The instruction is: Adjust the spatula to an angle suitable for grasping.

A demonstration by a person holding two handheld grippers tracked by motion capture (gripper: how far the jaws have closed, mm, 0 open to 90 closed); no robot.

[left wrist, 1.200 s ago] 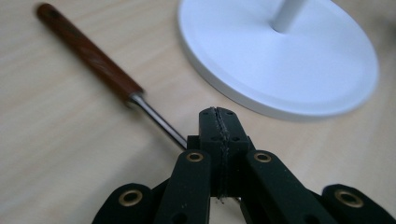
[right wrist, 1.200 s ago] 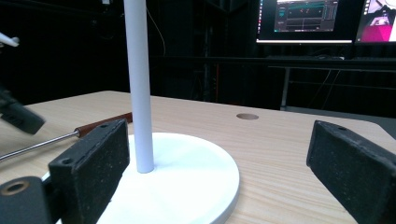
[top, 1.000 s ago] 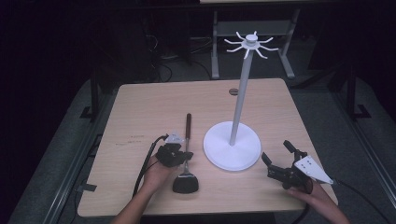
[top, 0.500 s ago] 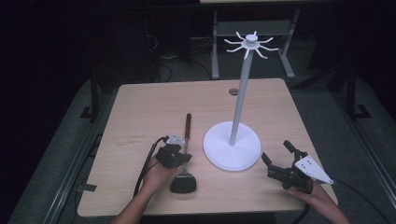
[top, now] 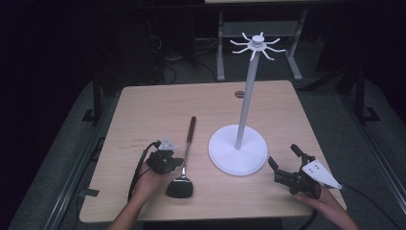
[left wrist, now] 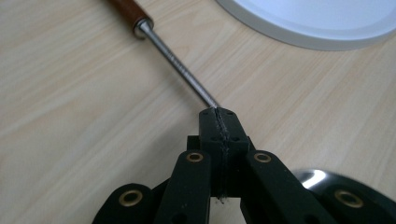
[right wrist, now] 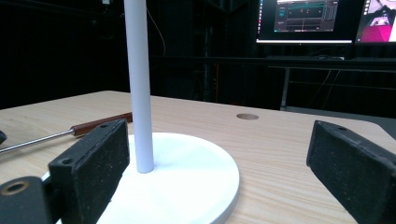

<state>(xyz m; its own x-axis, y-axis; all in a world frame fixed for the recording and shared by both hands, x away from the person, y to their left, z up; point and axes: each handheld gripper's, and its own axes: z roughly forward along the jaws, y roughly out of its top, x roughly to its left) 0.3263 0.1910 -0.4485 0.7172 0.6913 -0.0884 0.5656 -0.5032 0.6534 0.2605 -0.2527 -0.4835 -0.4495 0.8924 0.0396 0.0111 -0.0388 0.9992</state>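
Dark room behind, pale wooden worktop in front; the left tongs have just closed on the metal shaft of the ladle at lower centre (ready to lift, I judge); the right tongs wait open beside the white stand.

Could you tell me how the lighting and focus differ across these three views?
High view: table lit, surroundings nearly black. Left gripper view: evenly lit, with glare on the spatula blade. Right gripper view: near jaws soft, monitors glowing against a dark room.
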